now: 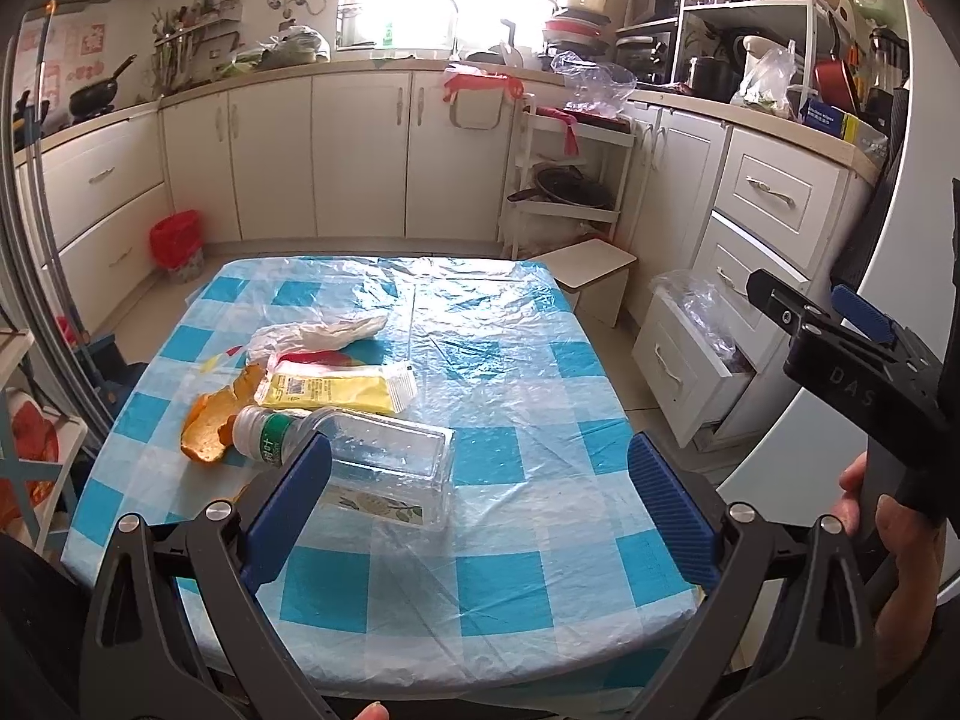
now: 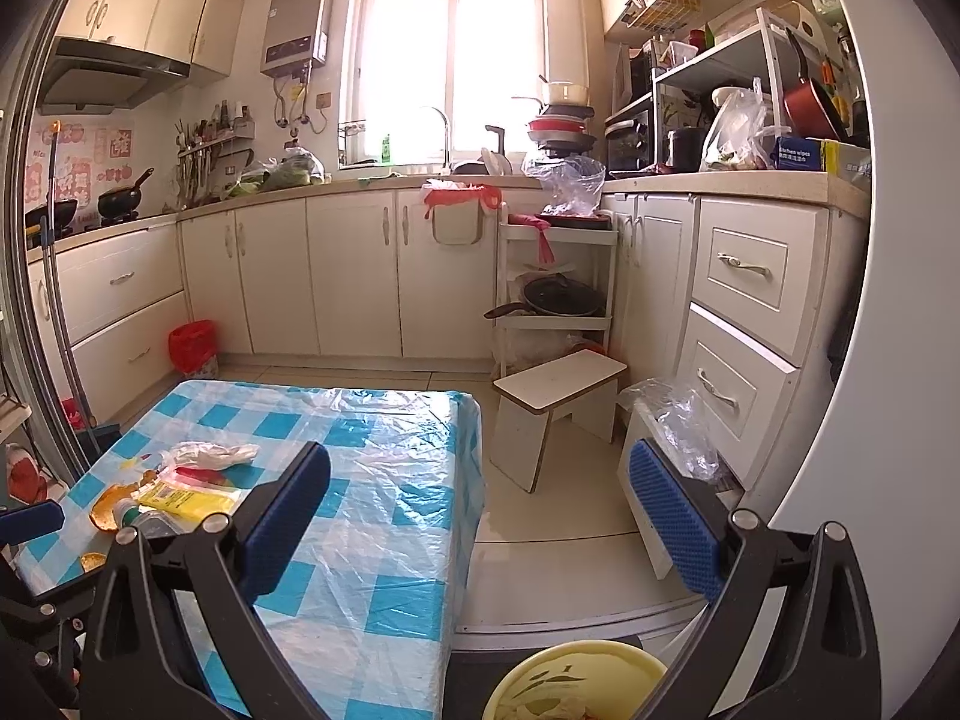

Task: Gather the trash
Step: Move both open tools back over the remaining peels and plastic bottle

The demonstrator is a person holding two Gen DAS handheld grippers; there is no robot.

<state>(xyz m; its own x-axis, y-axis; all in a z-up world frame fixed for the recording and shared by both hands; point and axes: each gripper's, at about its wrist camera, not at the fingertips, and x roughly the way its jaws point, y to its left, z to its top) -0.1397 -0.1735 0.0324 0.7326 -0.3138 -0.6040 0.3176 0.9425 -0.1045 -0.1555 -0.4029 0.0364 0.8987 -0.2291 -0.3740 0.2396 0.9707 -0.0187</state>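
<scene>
— What's carrying everything?
— My square table in its blue-and-white checked cloth under clear plastic sheeting [image 1: 510, 360].
— And on it?
— All at its left side: a clear plastic bottle with a white cap [image 1: 360, 456] nearest, curled orange peel [image 1: 210, 426], a yellow flat packet [image 1: 336, 390], and a crumpled white plastic bag [image 1: 318, 333] farthest.

Left wrist cam sits low at the near edge of the table [image 1: 528, 360], looking fwd and slightly down over the checked top toward the far kitchen counters. Trash pile lies close, near-left of centre; clear bottle [image 1: 384, 468] almost at the lens. Right wrist cam sits further right and a bit higher, off the table's right edge, facing the same far window [image 2: 450, 60]; table [image 2: 390, 480] fills only its lower left, floor and white stool [image 2: 558, 384] at centre. Both views share table, trash pile, far cabinets, red bin [image 1: 175, 240] [image 2: 192, 345] and right drawers.
</scene>
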